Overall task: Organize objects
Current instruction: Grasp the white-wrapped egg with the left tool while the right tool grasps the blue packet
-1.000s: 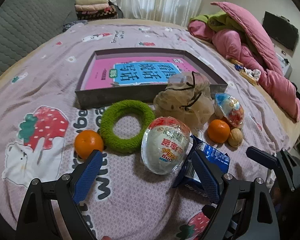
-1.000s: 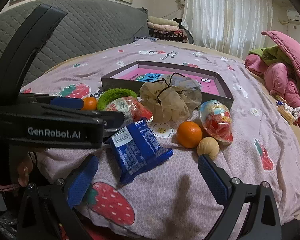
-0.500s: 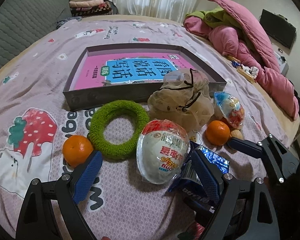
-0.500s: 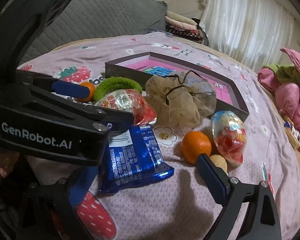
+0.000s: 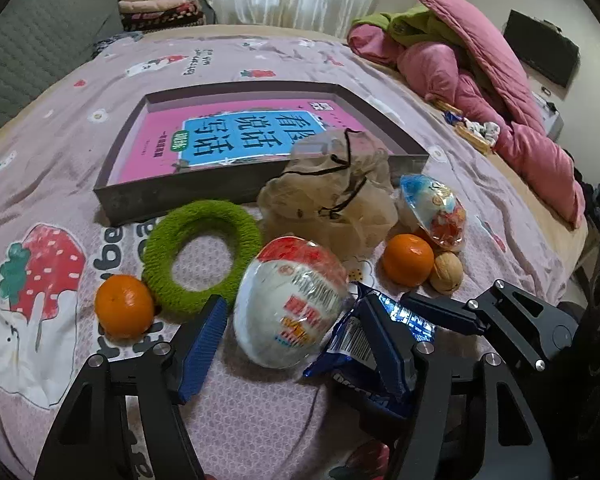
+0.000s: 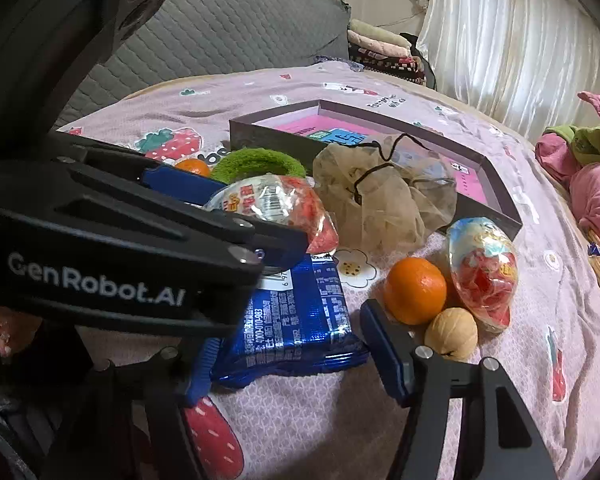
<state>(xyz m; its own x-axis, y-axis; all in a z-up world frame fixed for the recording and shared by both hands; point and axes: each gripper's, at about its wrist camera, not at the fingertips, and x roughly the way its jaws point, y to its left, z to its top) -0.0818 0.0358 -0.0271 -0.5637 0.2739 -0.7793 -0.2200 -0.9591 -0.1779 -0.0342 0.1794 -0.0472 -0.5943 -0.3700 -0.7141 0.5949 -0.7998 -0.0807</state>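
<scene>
Two pairs of tongs at work over a bed [image 5: 80, 128] strewn with small things. Left tongs [image 5: 300, 332] closing around a big wrapped egg [image 5: 292, 304], the egg between the pads but not yet clearly pinched, so counted as open. Lay straight ahead of those tongs, long axis running away from them toward the box [image 5: 172, 196] beyond. Right tongs [image 6: 288, 352] closing likewise around a blue snack packet [image 6: 296, 316], flat on the bed, its length pointing away along the fingers; contact with the pads not certain there either. Packet nearer the right hand, egg nearer the left, the two touching, the left tongs' right finger wedged between them. Judged the coming move a lift of each toward the box, with a risk of one dragging the other. Green ring [image 5: 200, 252], oranges and walnut [image 6: 452, 332] left loose alongside.
</scene>
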